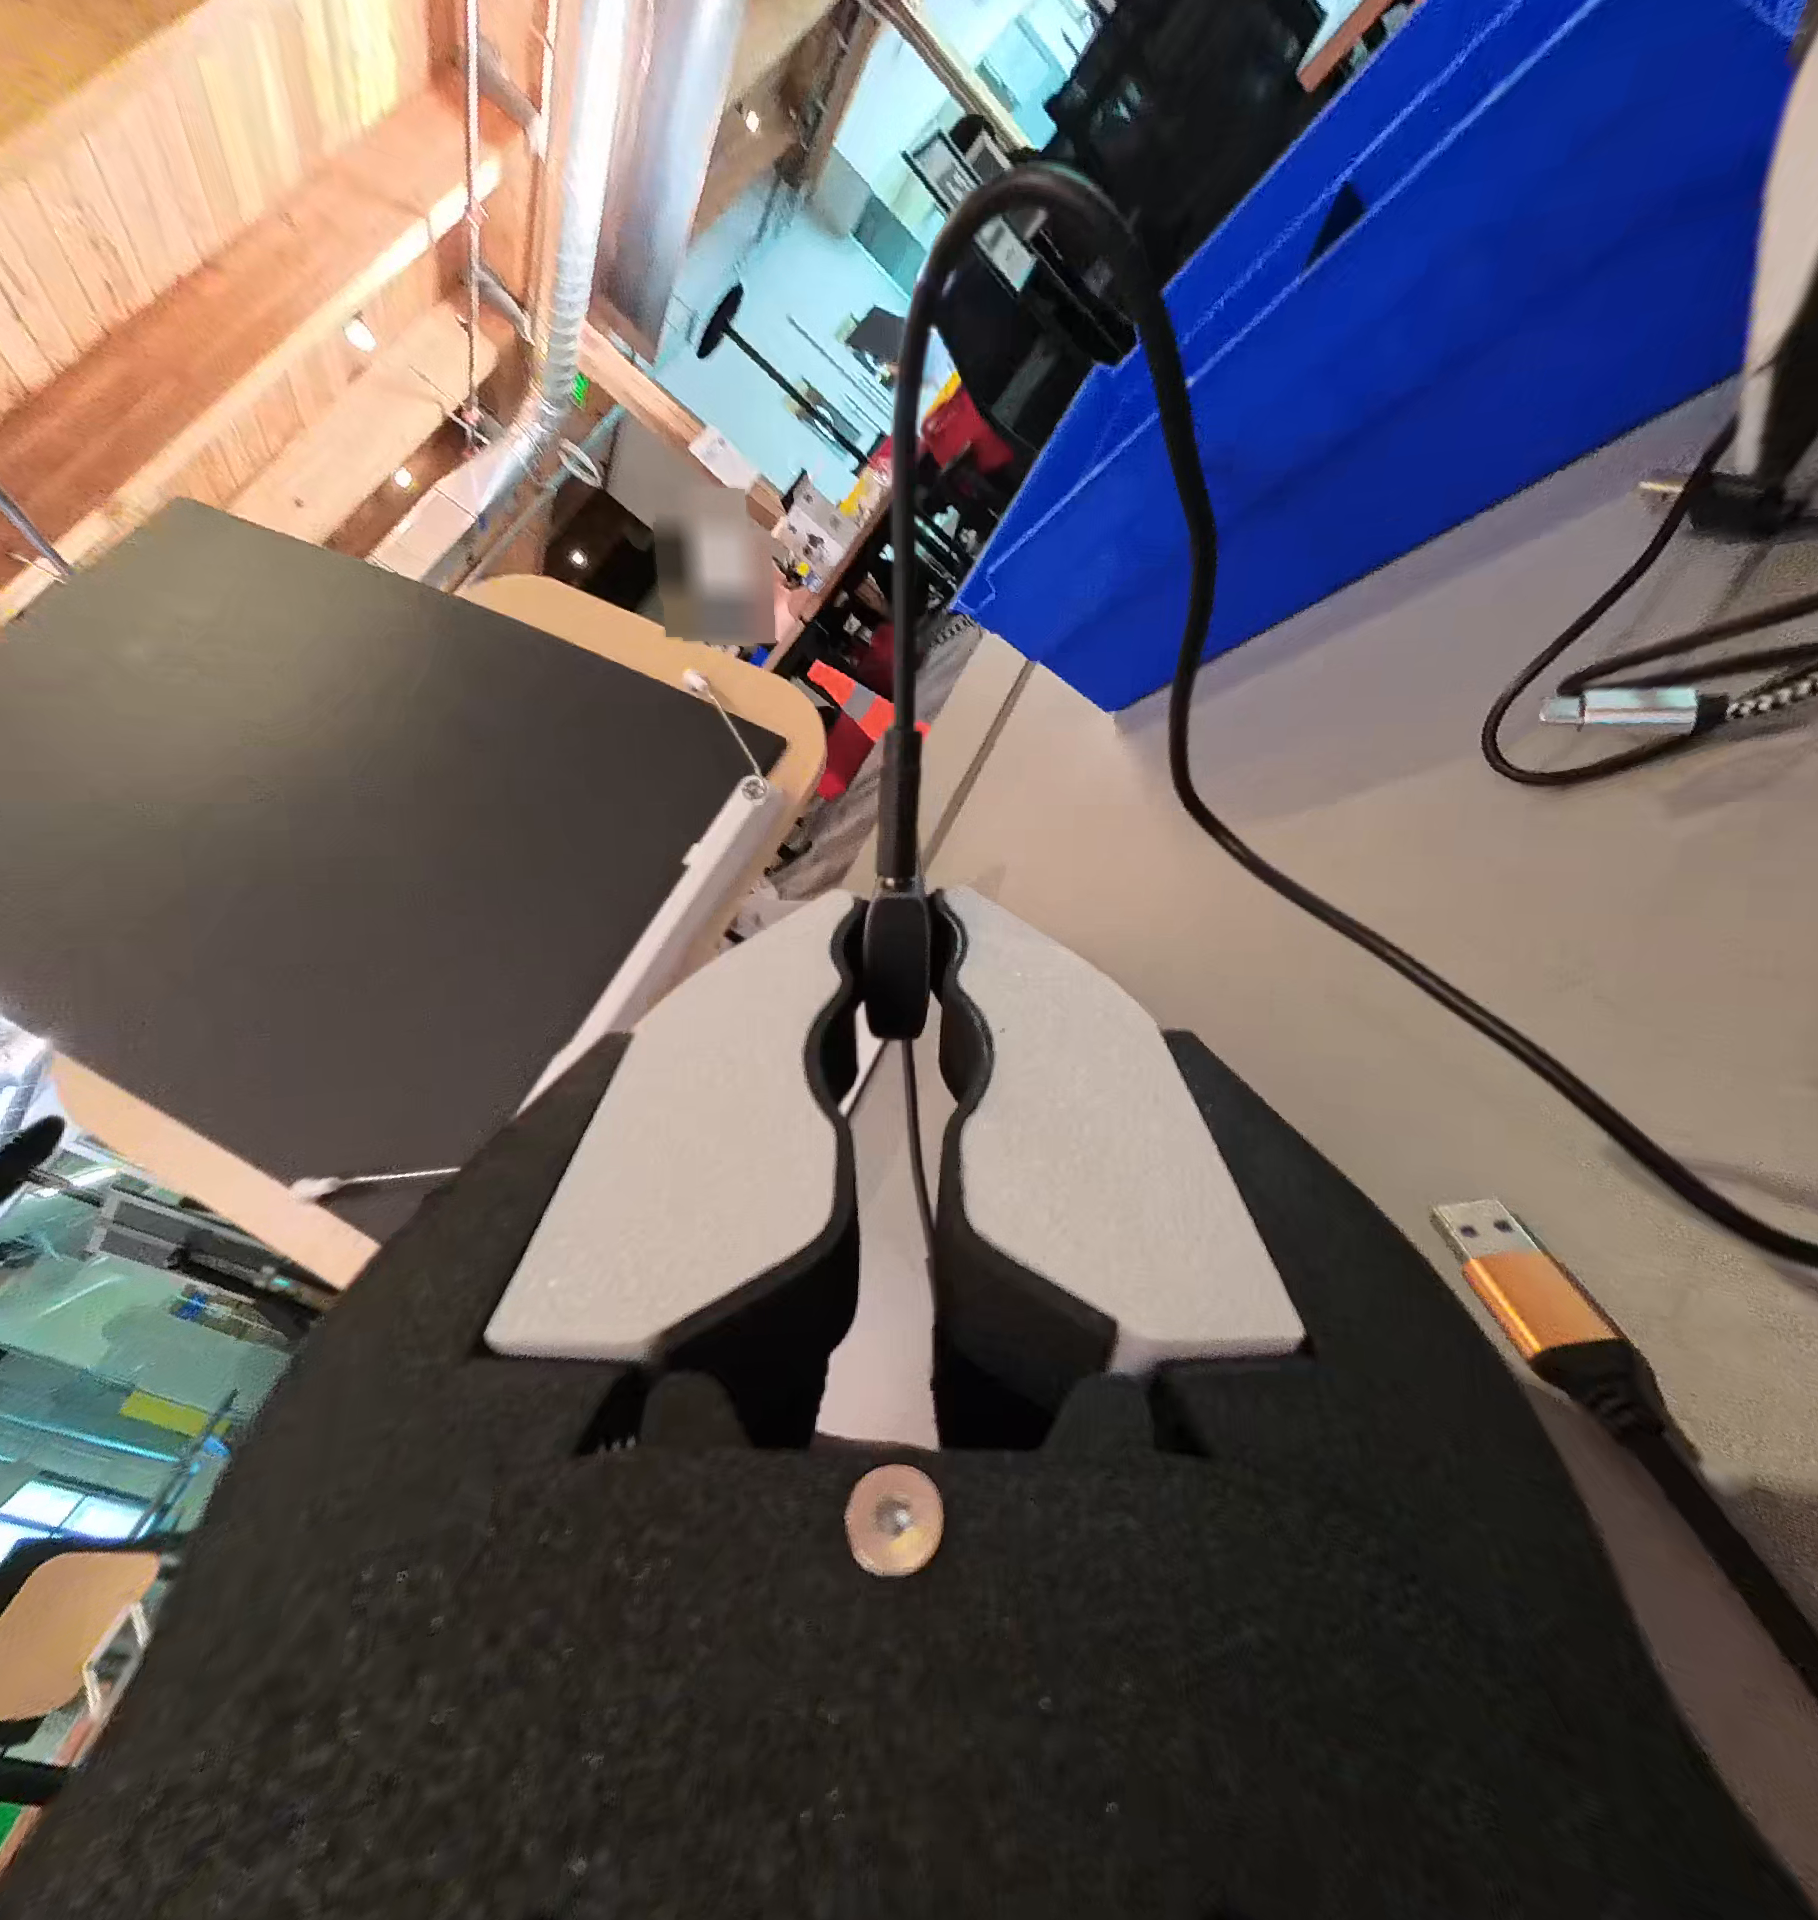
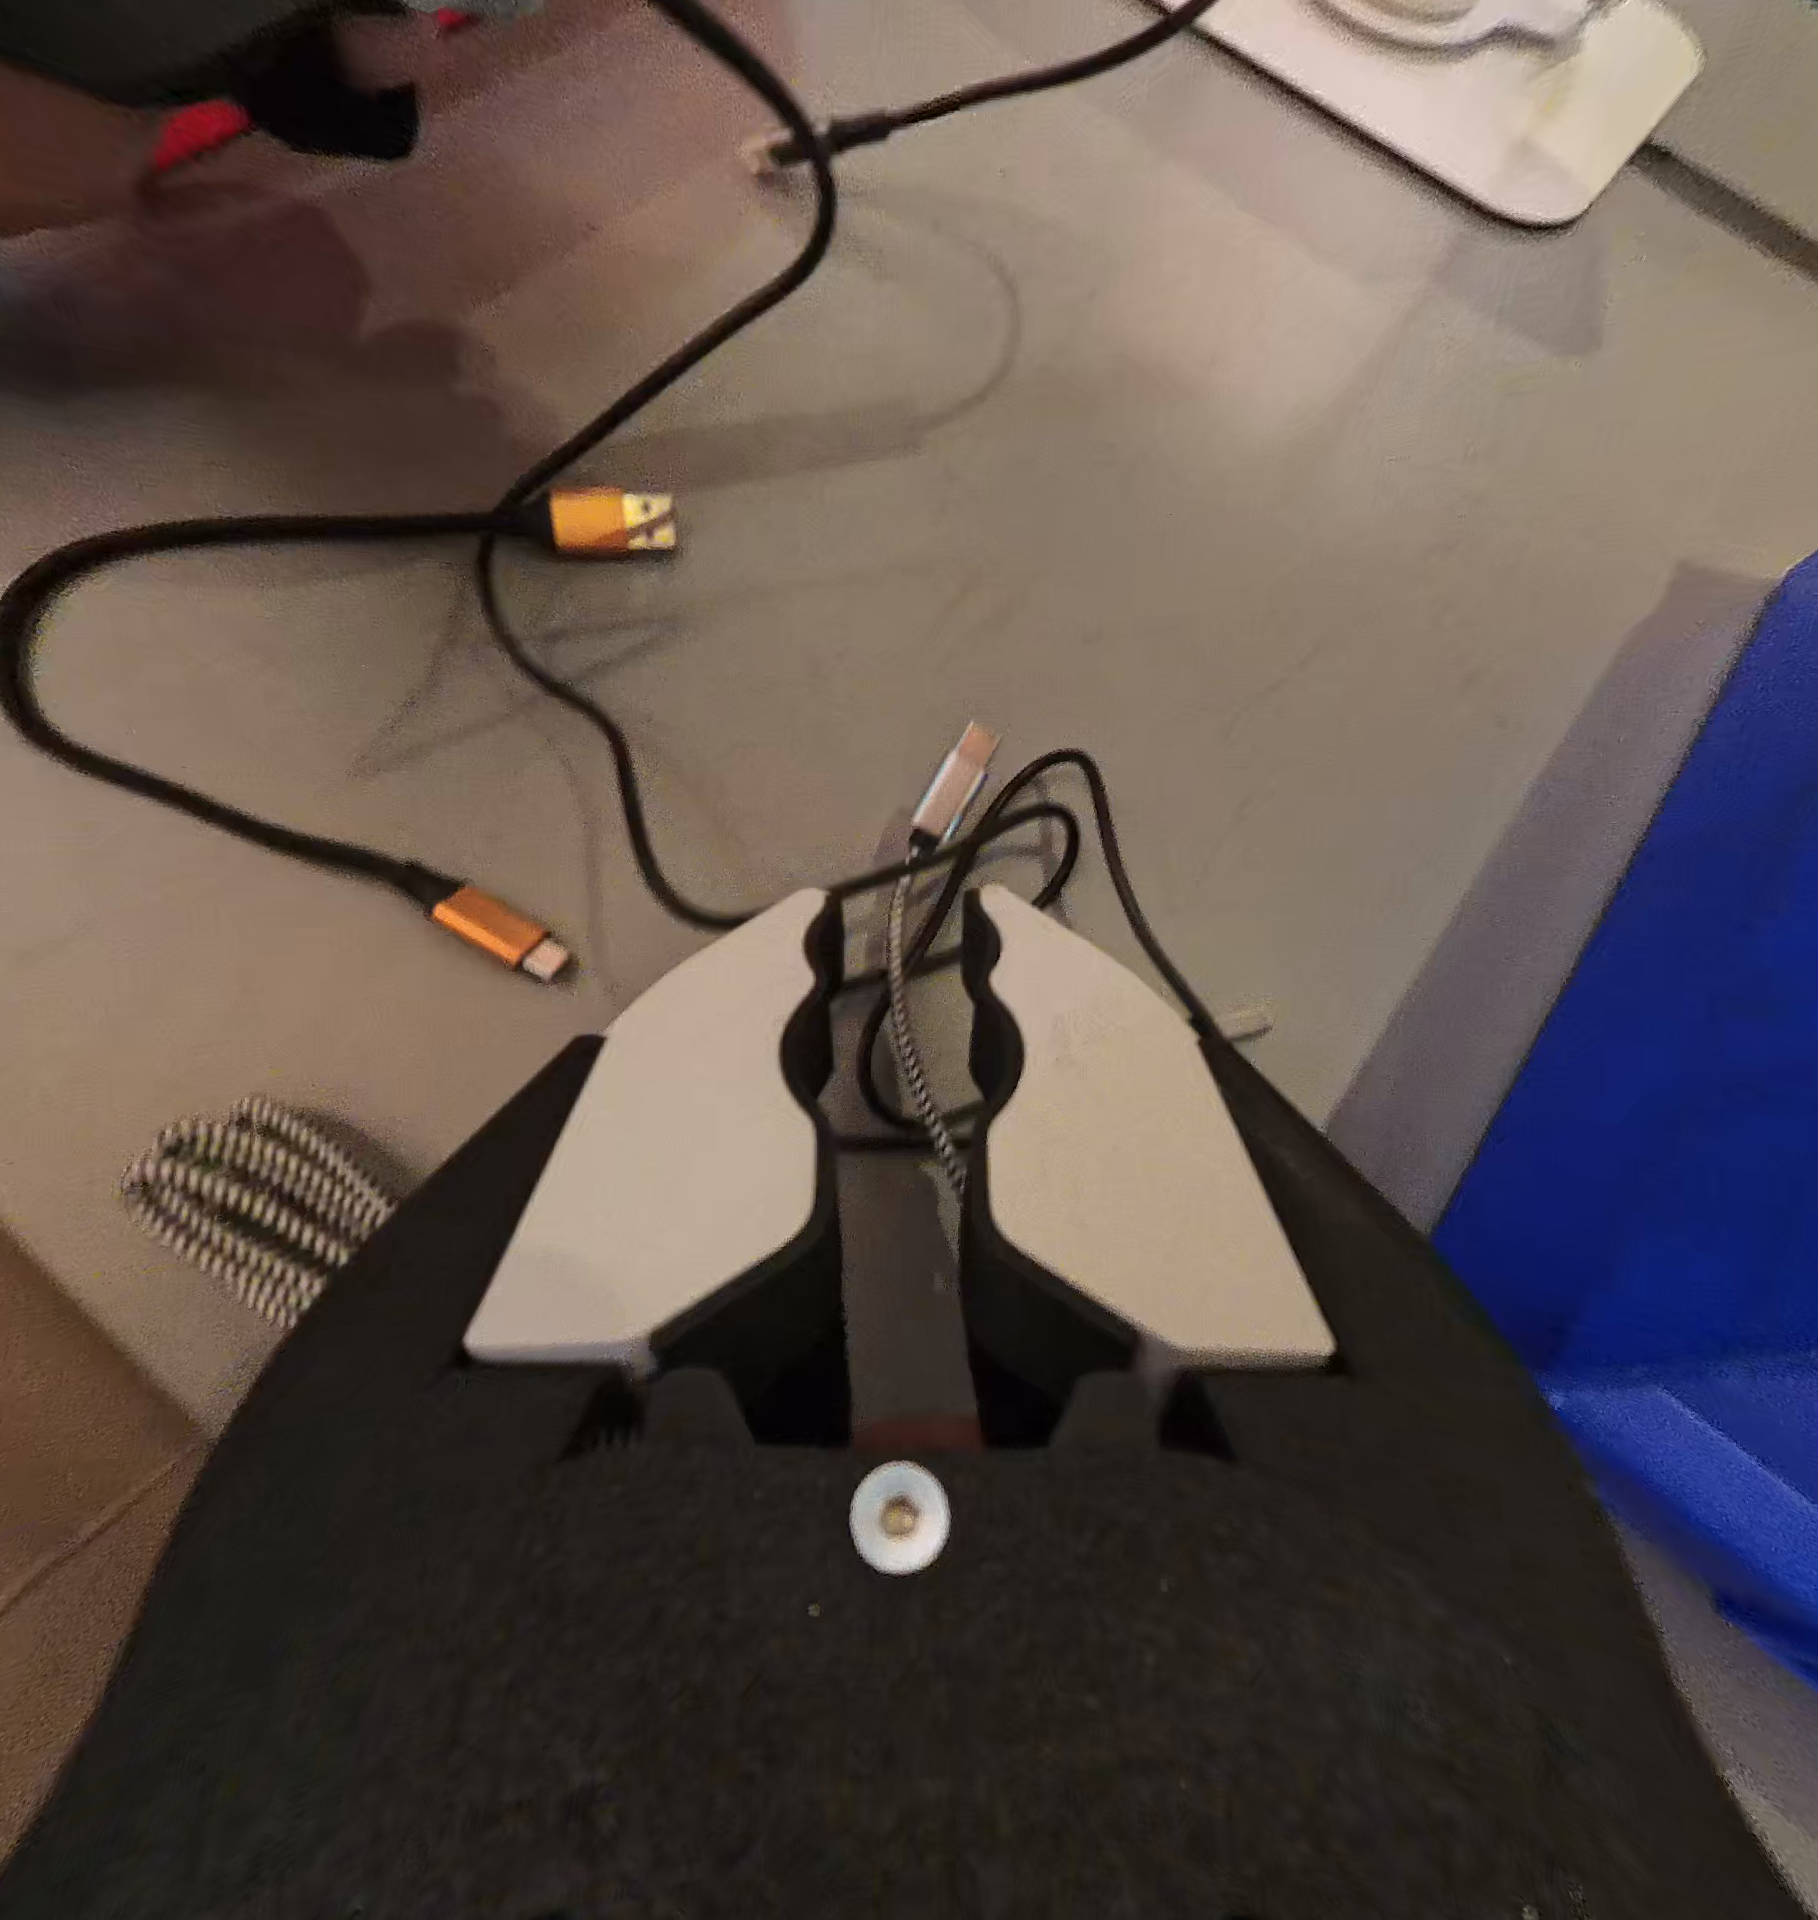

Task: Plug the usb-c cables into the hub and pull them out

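Two grippers in play. Left gripper, centre of the left wrist view, is clamped at its fingertips on the black plug body of a thin black cable. That cable rises straight up from the fingers, arches over near the top of the frame and runs down the right side onto the grey table. An orange USB-A plug lies on the table at lower right, and a silver plug on a braided cable lies at the right edge, below a blue bin.

Right gripper, centre of the right wrist view: fingers apart with a narrow gap, holding nothing. The braided black-and-white cable and loops of thin black cable pass through that gap, and the silver plug shows just above the fingertips. An orange USB-C plug lies at centre left. A dark flat object sits low between the fingers; cannot tell whether it is the hub. View is blurred.
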Available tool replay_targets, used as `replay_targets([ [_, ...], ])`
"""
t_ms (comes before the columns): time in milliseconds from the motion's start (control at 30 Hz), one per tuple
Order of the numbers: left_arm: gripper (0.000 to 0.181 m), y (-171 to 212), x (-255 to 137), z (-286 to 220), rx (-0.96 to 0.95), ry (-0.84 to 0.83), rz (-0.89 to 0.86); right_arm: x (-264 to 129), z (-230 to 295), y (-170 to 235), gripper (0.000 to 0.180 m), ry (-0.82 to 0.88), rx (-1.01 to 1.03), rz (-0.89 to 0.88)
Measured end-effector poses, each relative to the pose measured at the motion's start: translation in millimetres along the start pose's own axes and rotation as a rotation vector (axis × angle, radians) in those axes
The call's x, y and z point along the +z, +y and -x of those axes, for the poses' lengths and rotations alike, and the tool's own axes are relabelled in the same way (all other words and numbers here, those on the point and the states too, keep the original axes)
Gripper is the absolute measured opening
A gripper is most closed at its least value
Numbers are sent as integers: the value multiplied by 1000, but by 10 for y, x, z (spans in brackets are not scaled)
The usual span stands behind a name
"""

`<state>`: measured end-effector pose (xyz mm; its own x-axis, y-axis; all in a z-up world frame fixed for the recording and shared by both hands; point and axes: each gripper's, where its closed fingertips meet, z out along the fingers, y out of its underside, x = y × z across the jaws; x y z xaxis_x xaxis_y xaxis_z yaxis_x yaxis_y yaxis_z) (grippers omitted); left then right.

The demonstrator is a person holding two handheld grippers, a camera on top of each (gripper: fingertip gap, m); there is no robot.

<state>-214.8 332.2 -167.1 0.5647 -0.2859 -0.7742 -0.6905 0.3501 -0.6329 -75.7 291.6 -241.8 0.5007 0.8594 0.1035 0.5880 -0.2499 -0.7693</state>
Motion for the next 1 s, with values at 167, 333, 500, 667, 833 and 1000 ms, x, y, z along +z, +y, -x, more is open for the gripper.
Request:
replay_targets([
  [167,9,-86,-42,46,13,-39,-56,249,16,-104,23,-17,103,53],
  [333,9,-76,-20,1,38,-28,-52,448,-133,70,22,138,77,162],
  [500,9,-59,6,-34,23,-8,-44,493,-74,94,17,122,33,196],
  [667,9,-29,9,-46,32,0,-33,500,2,15,9,74,-37,152],
  [833,9,4,31,-68,42,11,-20,204,15,-356,8,-3,-53,-46],
  [1000,10,155,40,111,19,-71,75,-57,93,-220,9,-255,38,40],
])
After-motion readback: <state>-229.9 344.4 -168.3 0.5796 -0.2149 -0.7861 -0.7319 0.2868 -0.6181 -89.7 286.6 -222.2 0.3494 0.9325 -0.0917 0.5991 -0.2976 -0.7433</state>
